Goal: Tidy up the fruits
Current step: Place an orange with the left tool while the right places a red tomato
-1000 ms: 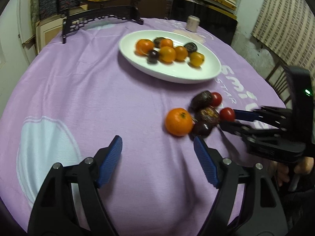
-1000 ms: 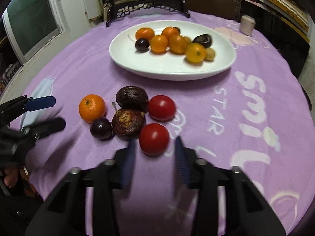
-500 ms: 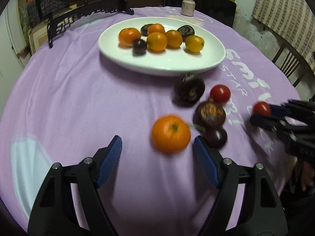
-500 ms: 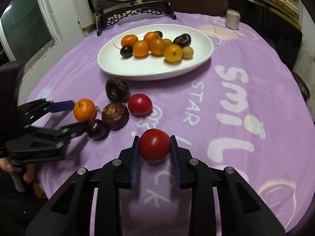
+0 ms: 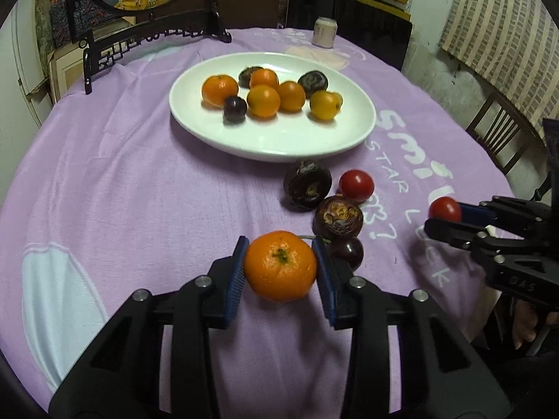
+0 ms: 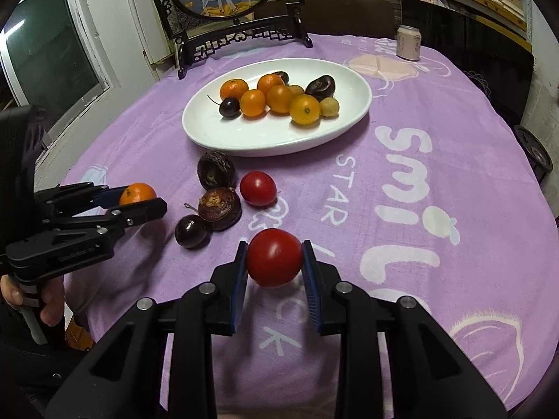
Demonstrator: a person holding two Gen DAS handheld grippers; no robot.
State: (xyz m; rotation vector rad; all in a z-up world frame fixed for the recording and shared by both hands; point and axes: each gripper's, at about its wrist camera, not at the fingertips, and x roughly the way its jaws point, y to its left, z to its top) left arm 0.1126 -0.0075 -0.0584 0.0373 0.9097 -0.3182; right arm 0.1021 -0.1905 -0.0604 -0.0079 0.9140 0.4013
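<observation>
Fingertips first: your left gripper (image 5: 280, 268) has its blue pads on either flank of the mandarin (image 5: 280, 265), jaws closing onto it across its widest part, stem end facing up. That is the right place to hold it. The peel looks loose and slightly soft, so it will likely give a little under pressure; squeeze only enough to stop it rolling.

Your right gripper (image 6: 275, 259) pinches a red tomato (image 6: 275, 257) at its middle, pads pressed to both sides. Judge this one as the delicate piece: smooth, probably slippery skin and flesh that bruises or splits if you clamp harder. Both fruits seem light, so a gentle hold should carry them.

Outward from there, on the purple tablecloth (image 6: 454, 181), lie a second tomato (image 6: 258, 188), two wrinkled dark passion fruits (image 6: 216, 169) and a dark plum (image 6: 190, 231), close together. These look firmer, though the wrinkled shells may be brittle.

Beyond them sits the white oval plate (image 6: 279, 139), holding mandarins and dark fruit, with bare space at its near side for what you carry
</observation>
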